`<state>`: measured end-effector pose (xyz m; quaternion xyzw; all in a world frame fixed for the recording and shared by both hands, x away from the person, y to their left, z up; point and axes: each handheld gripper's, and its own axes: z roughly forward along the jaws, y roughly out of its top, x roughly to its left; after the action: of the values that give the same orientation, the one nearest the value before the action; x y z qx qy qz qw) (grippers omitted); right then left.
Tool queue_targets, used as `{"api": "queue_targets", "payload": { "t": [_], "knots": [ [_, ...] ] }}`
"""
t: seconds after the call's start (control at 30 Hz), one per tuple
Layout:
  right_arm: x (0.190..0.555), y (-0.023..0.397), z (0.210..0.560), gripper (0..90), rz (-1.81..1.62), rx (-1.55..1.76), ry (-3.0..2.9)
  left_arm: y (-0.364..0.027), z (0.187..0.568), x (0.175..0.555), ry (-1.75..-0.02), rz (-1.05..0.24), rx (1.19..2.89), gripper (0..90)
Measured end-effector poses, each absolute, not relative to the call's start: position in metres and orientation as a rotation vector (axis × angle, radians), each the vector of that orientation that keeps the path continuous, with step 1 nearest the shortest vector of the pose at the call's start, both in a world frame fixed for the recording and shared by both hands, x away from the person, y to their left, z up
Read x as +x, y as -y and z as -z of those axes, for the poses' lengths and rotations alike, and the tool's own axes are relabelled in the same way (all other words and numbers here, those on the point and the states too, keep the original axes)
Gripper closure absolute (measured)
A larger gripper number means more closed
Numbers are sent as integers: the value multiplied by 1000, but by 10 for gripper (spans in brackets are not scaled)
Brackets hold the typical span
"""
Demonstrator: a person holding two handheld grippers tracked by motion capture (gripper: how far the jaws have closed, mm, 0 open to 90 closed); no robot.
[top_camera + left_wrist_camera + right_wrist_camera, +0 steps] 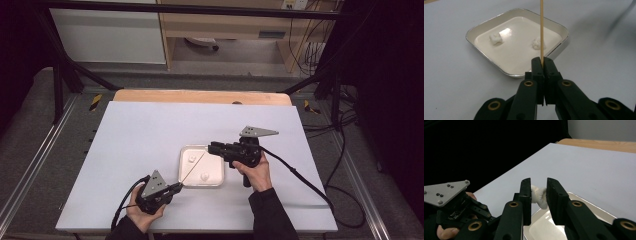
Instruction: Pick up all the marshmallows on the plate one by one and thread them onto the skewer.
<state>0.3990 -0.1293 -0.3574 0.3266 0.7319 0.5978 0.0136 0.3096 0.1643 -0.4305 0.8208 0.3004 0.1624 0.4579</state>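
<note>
A thin wooden skewer [541, 27] is clamped in my left gripper [543, 61], which is shut on its lower end. The stick slants up over a shallow silver tray [471, 32] with a white inside. Two white soft lumps lie in that tray, one [495, 38] on the left and one [537, 43] behind the stick. In the high view my left gripper [178, 187] sits at the tray's [181, 167] near left corner. My right gripper [211, 147] hovers over the tray's far right corner. Its jaws press on a third white lump [539, 196] held above the tray [586, 200].
The tray stands in the middle of a pale board [140, 135] laid on a wooden table [200, 96]. Cables [300, 177] trail off both grippers towards the near edge. The left gripper with its grey plate [445, 192] shows low left in the right gripper view.
</note>
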Motion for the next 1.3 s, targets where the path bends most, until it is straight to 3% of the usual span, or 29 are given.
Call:
{"api": "queue_targets", "payload": {
  "t": [1.3],
  "knots": [
    [401,121,368,763,-1930,1028,-2391,-162,432,307,-663,-434,2069,891]
  ]
}}
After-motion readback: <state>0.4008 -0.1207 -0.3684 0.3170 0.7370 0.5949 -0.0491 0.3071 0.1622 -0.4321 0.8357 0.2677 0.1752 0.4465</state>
